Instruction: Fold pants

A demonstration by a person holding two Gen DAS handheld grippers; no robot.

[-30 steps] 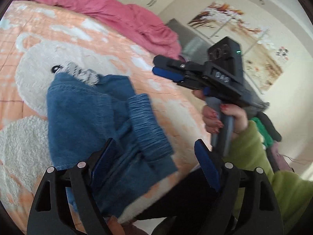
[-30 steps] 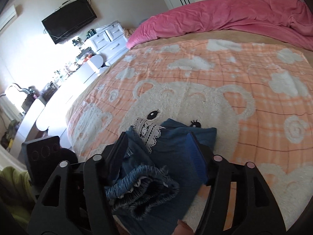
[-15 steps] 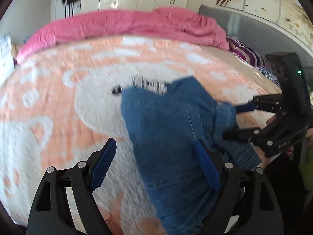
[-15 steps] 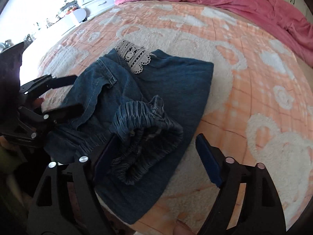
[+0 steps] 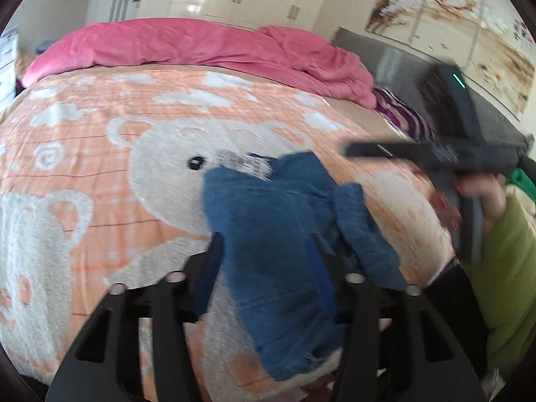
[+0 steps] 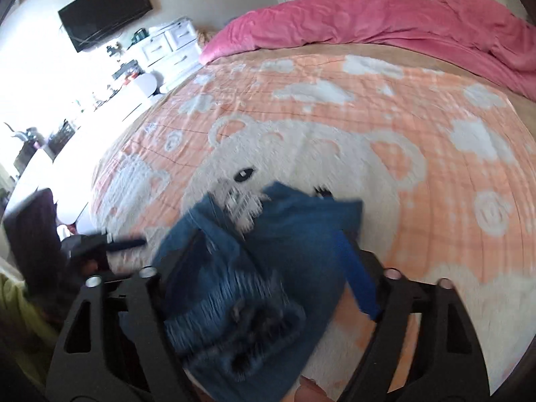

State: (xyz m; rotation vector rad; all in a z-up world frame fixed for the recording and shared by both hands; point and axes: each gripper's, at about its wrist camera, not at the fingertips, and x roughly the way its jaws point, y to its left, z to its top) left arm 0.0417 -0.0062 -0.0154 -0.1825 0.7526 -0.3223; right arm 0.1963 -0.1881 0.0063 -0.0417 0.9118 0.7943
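Observation:
Folded blue denim pants (image 5: 284,301) with a white lace trim (image 5: 244,164) lie on the bed near its front edge, a ruffled cuff (image 6: 241,305) on top. My left gripper (image 5: 264,238) hovers over their near end. Its jaws are closing with denim between them, and I see no pad pressing. My right gripper (image 6: 266,234) straddles the pants (image 6: 301,221) from the other side. Its jaws are also closing, wide apart, with cloth between them. The right gripper (image 5: 361,150) shows blurred above the bed in the left wrist view. In the right wrist view the left gripper (image 6: 127,244) is blurred at the left.
An orange blanket (image 5: 100,167) with white bears covers the bed. A pink duvet (image 5: 201,43) is bunched at the far side, beside a grey headboard (image 5: 395,60). White drawers (image 6: 167,47) and a wall TV (image 6: 104,10) stand beyond. A person's green sleeve (image 5: 502,268) is at the right.
The left jaws have narrowed around the pants' near end. The right gripper has lifted away from the cuffs and now sits higher over the bed. Both views are motion-blurred.

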